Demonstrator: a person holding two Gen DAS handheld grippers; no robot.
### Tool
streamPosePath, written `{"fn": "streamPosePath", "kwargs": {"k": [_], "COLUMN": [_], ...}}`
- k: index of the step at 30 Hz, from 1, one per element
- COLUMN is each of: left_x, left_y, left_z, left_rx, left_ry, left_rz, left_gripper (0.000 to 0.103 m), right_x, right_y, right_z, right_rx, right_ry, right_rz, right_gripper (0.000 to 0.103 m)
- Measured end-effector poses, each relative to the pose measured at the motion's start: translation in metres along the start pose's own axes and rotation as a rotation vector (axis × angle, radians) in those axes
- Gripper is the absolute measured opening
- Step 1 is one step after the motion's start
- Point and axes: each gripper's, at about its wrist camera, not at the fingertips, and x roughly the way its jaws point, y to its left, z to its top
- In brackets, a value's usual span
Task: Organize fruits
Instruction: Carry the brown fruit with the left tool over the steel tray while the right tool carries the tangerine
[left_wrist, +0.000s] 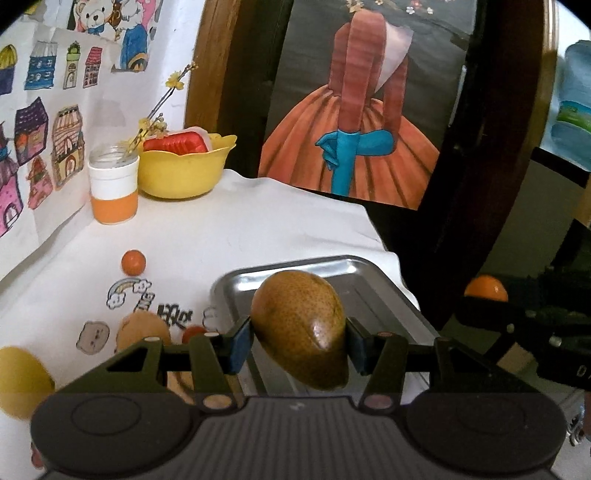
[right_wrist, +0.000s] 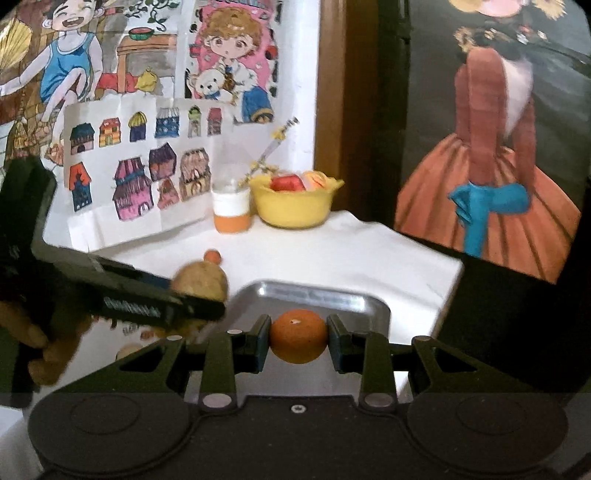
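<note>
A pear (left_wrist: 301, 328) is gripped by the left tool (left_wrist: 299, 341), an orange (right_wrist: 298, 336) by the right tool (right_wrist: 298, 341), above the tray (right_wrist: 373, 308).

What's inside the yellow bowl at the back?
The yellow bowl holds something red and something pale orange, poking above its rim. The wall hides whatever sits deeper.

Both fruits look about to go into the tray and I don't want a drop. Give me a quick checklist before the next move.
1. Left hand-held gripper shut on pear: ok.
2. Right hand-held gripper shut on orange: ok.
3. Tray free of fruit: ok.
4. Pear over tray: ok.
5. Orange over tray: ok, near front edge.
6. Height above tray: cannot tell.
</note>
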Motion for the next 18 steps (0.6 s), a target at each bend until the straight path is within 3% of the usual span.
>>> {"fn": "streamPosePath", "kwargs": {"k": [7, 18], "left_x": [0.037, 0.070], "left_y": [0.015, 0.025], "left_z": [0.011, 0.016], "left_rx": [-0.006, -0.016], "left_ry": [0.018, 0.044], "left_rz": [0.039, 0.019], "left_gripper": [0.058, 0.058], "right_x": [0.051, 0.123], "right_y": [-0.005, -0.028], "right_z": [0.025, 0.013], "right_rx": [-0.043, 0.018], "right_ry": [0.026, 0.127], "right_rz": [0.021, 0.000], "right_gripper": [0.034, 0.034]}}
